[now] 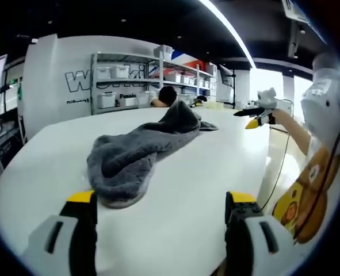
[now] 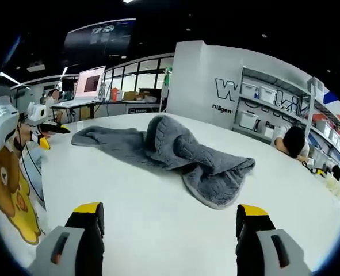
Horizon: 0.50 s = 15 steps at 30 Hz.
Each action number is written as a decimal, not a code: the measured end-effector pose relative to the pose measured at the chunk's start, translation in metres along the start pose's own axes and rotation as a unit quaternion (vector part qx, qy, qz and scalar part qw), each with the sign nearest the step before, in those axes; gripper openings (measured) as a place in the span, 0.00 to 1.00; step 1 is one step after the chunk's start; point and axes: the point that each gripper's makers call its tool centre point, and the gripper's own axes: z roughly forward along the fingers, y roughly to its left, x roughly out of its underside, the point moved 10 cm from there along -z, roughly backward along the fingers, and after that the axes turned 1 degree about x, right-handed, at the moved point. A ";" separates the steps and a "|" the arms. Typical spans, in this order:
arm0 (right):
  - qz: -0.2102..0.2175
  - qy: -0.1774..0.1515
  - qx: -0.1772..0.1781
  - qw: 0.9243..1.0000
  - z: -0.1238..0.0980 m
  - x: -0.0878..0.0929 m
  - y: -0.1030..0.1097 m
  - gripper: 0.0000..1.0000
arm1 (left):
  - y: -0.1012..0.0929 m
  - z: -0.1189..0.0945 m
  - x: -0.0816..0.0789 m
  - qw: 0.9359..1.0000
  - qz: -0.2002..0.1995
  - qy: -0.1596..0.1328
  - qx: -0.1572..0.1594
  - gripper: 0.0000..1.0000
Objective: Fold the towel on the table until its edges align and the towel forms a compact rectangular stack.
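Observation:
A grey towel (image 1: 138, 155) lies crumpled in a long heap across the middle of the white table (image 1: 216, 161). My left gripper (image 1: 161, 198) is open just short of the towel's near end, its yellow-tipped jaws wide apart and holding nothing. In the right gripper view the towel (image 2: 170, 152) stretches from left to right, with its thick folded end nearest. My right gripper (image 2: 170, 210) is open above the bare table (image 2: 129, 195), a little short of the towel. Each gripper appears in the other's view, raised off the table's side: the right gripper (image 1: 260, 112) and the left gripper (image 2: 43, 129).
Shelves with white bins (image 1: 129, 80) stand behind the table. A person (image 2: 290, 141) rests their head on the far edge of the table. A desk with a lit monitor (image 2: 92, 83) stands at the back. The person holding the grippers wears a bear-print apron (image 1: 299, 201).

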 end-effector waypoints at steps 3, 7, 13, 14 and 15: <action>0.000 -0.001 -0.001 1.000 0.001 -0.001 0.000 0.99 | 0.000 -0.001 0.000 1.000 0.000 0.000 0.000 0.97; 0.000 0.003 -0.002 1.000 0.001 0.000 0.001 0.99 | 0.001 -0.003 0.001 1.000 0.000 0.000 -0.003 0.97; -0.002 0.004 -0.002 1.000 0.001 0.002 0.002 0.99 | 0.002 -0.004 0.001 1.000 -0.002 -0.002 -0.006 0.97; -0.004 0.004 -0.002 1.000 0.001 0.002 0.002 0.99 | 0.002 -0.004 0.001 1.000 -0.002 -0.002 -0.006 0.97; -0.004 0.004 -0.002 1.000 0.002 0.002 0.002 0.99 | 0.002 -0.004 0.001 1.000 -0.001 -0.002 -0.005 0.97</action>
